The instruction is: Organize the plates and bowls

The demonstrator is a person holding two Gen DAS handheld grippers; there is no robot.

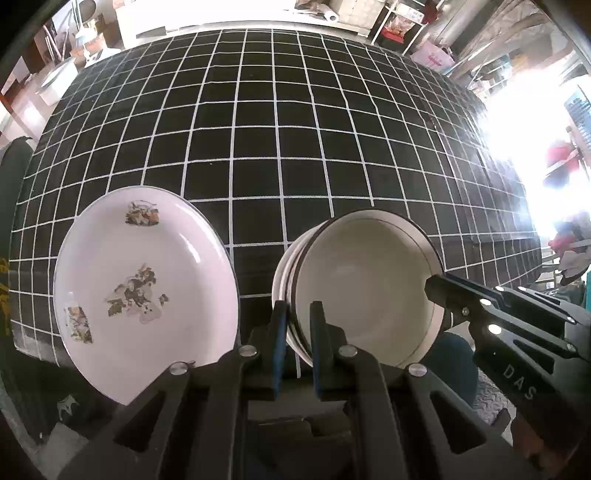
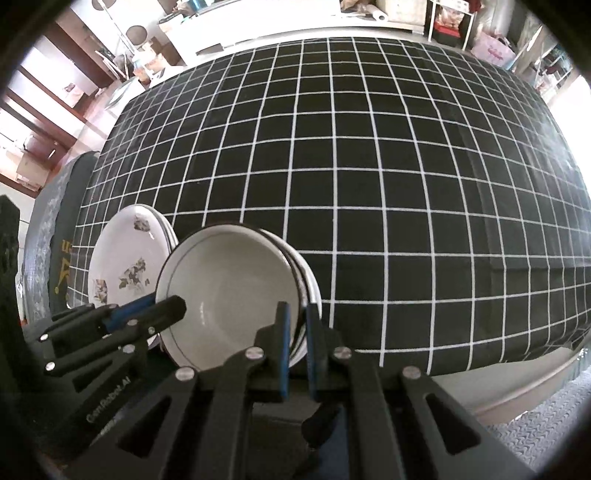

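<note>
Two hand-held grippers clamp opposite edges of a stack of nested white bowls (image 1: 365,291) with dark rim lines, at the near edge of a table draped in a black cloth with a white grid (image 1: 295,129). In the left wrist view the left gripper (image 1: 298,345) has its blue-padded fingers pinched on the stack's left rim, one finger inside the topmost bowl and one outside the lower ones; the right gripper (image 1: 434,286) reaches in from the right and its tip meets the far rim, though whether that tip grips cannot be told from there. The right wrist view settles it: the right gripper (image 2: 296,345) is closed on the stack's right rim, several bowl edges showing between its pads, while the left gripper (image 2: 173,306) bites the opposite rim. The topmost bowl holds nothing; what the lower bowls hold is hidden. Just left of the bowls lies a stack of white plates (image 1: 144,291) printed with floral and cat motifs, its top plate bare of contents, untouched by either tool. Cluttered shelves (image 1: 399,18) line the room behind
</note>
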